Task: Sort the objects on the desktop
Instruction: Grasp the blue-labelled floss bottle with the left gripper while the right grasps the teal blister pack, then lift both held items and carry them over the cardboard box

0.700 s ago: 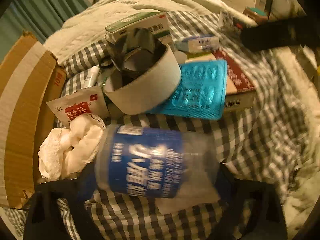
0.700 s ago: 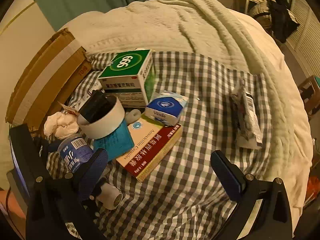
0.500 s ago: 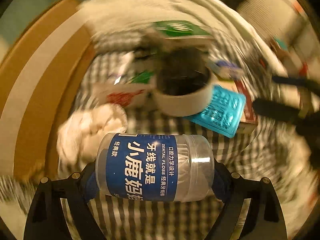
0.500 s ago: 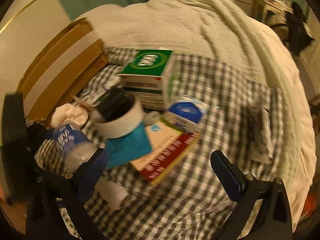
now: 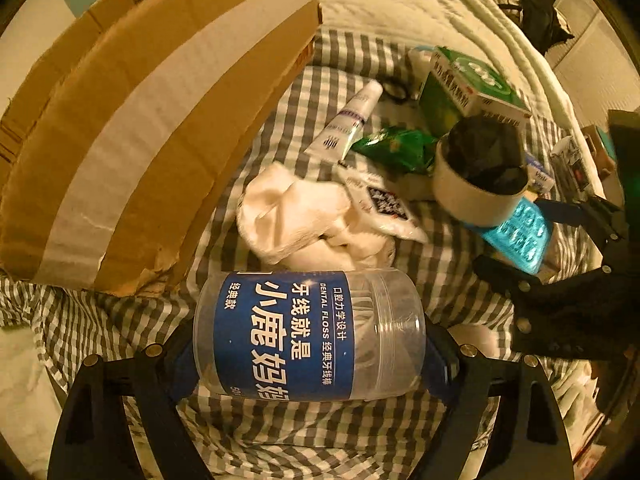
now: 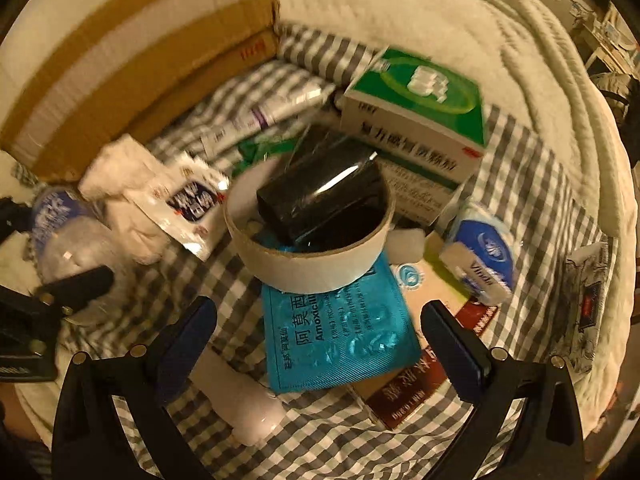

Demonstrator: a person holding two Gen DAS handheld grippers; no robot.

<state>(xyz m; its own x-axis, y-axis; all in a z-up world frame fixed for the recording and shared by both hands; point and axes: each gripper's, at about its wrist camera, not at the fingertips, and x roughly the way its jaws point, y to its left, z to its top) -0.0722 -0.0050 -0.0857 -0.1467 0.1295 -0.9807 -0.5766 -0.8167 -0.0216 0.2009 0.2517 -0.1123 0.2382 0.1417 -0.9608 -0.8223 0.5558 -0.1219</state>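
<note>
Left wrist view: your left hand-held gripper (image 5: 310,354) clamps the dental floss jar (image 5: 308,336) end to end, long axis crosswise between the pads, just beside the cardboard box (image 5: 152,96), which lies up and to the left of the jar. Judging by that, the drop goes there. Your right hand-held gripper (image 6: 318,330) stands wide and empty over the blue blister pack (image 6: 340,336), farther from the cardboard box.

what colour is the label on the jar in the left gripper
Blue with white lettering, on a clear plastic jar; it shows best in the left wrist view.
</note>
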